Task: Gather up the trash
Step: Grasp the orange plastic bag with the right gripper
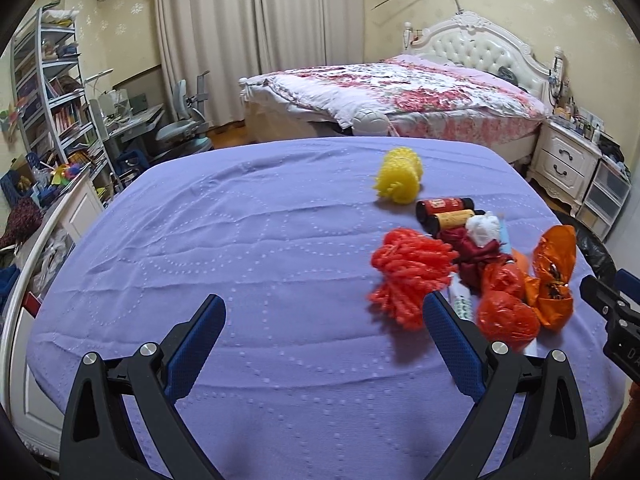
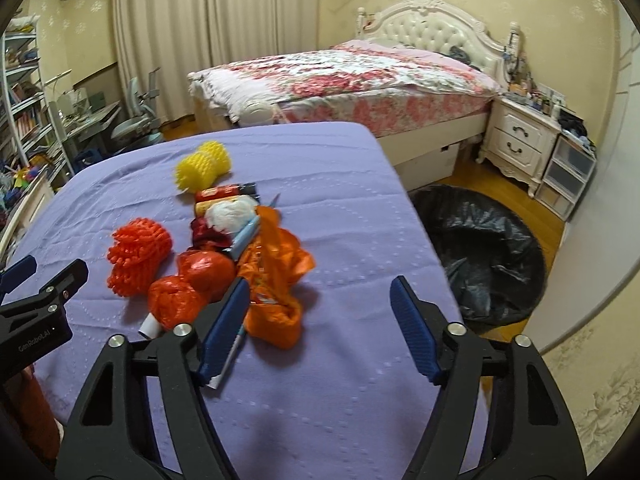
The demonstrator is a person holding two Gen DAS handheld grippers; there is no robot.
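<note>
We are in a bedroom at home: we see a big bed (image 1: 400, 96) with a flowery blanket, long curtains (image 1: 240, 16), a nightstand (image 2: 520, 140) and a bookshelf (image 1: 52, 92).

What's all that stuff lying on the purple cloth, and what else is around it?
Foam net: one, orange-red, nearest the left side of the pile.
Foam net: one, yellow, far end.
Crumpled bags: two, red, near end.
Orange wrapper: one, pile's right edge.
Rolls: two, black, mid-pile.
Tissue wad: one, white.
Table cloth: one, purple.
Bin bag: one, black, on the floor, right.
Left gripper: open.
Right gripper: open.
</note>
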